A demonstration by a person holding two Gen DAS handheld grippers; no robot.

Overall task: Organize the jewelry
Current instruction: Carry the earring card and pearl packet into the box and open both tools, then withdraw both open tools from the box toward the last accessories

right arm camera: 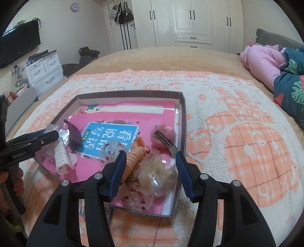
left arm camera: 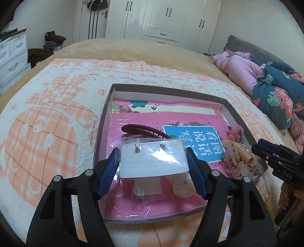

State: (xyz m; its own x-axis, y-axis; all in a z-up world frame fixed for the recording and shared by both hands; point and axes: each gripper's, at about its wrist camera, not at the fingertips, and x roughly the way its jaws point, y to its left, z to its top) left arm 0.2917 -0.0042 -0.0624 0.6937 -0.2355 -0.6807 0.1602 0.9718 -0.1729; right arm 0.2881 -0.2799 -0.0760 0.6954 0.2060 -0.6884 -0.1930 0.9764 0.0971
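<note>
Shallow box sits on the blanket, a book lying flat inside it. Earring card over the box's 6 o'clock edge, hair clip at its 12, coil hair tie at 3.

A tan bedspread covers the bed, with a fluffy white and peach checked blanket spread over it. A pink padded garment lies beside a dark blue floral quilt against a grey headboard. Behind stand a white panelled wardrobe, a white plastic drawer unit, a black flat television and a round wall clock.
</note>
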